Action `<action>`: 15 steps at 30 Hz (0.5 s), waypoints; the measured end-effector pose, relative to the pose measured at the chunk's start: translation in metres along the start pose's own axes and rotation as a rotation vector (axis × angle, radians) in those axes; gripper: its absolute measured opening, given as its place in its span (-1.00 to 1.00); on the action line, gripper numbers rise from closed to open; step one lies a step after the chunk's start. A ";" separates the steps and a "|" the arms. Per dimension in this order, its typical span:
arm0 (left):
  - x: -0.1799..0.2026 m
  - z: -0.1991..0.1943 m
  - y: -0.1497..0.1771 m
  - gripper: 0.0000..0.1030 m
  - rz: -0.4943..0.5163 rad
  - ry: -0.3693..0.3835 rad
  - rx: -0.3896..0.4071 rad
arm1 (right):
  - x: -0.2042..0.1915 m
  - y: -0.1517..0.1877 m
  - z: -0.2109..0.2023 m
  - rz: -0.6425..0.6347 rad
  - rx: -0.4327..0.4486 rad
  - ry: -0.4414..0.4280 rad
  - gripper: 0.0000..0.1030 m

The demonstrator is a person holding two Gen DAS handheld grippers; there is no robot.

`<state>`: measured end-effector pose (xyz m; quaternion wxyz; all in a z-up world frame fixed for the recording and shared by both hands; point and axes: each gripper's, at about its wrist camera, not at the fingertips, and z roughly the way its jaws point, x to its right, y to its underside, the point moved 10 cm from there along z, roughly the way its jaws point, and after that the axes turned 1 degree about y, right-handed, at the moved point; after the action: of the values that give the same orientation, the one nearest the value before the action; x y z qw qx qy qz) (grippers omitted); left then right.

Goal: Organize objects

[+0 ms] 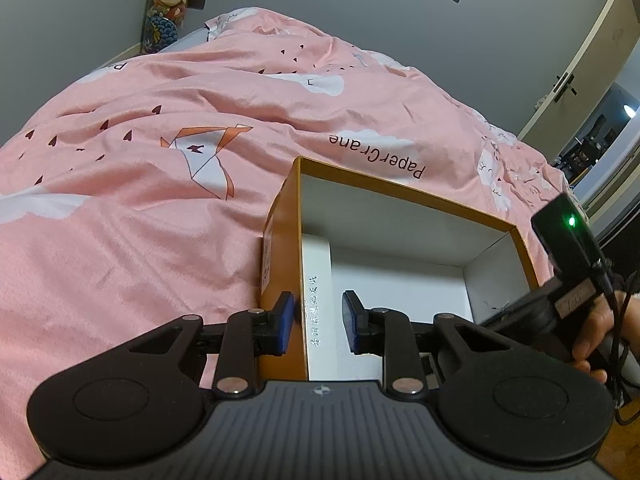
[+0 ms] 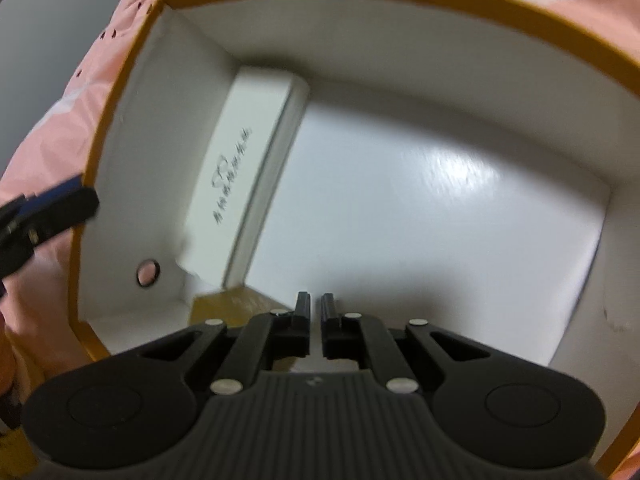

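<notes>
- So far, one item is put away: a flat white box [image 2: 240, 168] with printed lettering lies inside the orange box [image 1: 404, 192], pushed against its left inner wall and resting on the white floor.
- Beside it at the near corner a small tan piece [image 2: 236, 300] shows on the floor (what it is I cannot tell, as the frame is blurred and the gripper hides part of it).
- Most of the orange box's floor is bare, so there is plenty of room; the box itself sits on a pink bedspread [image 1: 140, 220] printed with paper cranes.
- The left gripper [image 1: 318, 322] straddles the near left wall of the orange box, one blue pad [image 1: 286, 316] outside against the wall and the other inside and clear of it, jaws partly apart; it looks to be steadying the box rather than carrying anything.
- The right gripper [image 2: 316, 324] hangs over the box interior, pointing steeply down, fingers drawn almost together with nothing between them.
- My judgement: the task is at an early stage, one placing done. No further loose objects appear in either view, so how much is left cannot be told.
</notes>
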<state>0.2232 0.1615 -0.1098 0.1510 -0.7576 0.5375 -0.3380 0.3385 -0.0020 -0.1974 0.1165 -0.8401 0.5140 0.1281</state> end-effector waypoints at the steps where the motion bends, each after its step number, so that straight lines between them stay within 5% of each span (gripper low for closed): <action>1: 0.000 0.000 0.000 -0.43 0.001 -0.001 0.000 | -0.002 0.002 0.002 -0.002 -0.007 -0.014 -0.88; 11: -0.001 -0.001 0.000 -0.45 -0.009 0.007 0.004 | -0.018 -0.005 0.018 -0.079 -0.014 0.025 -0.97; 15: -0.007 -0.003 -0.005 -0.48 -0.032 0.007 0.021 | -0.034 -0.021 0.008 -0.116 0.052 0.010 -0.78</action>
<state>0.2234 0.1698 -0.1075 0.1519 -0.7632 0.5224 -0.3486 0.3411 0.0383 -0.1920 0.1429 -0.8659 0.4680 0.1034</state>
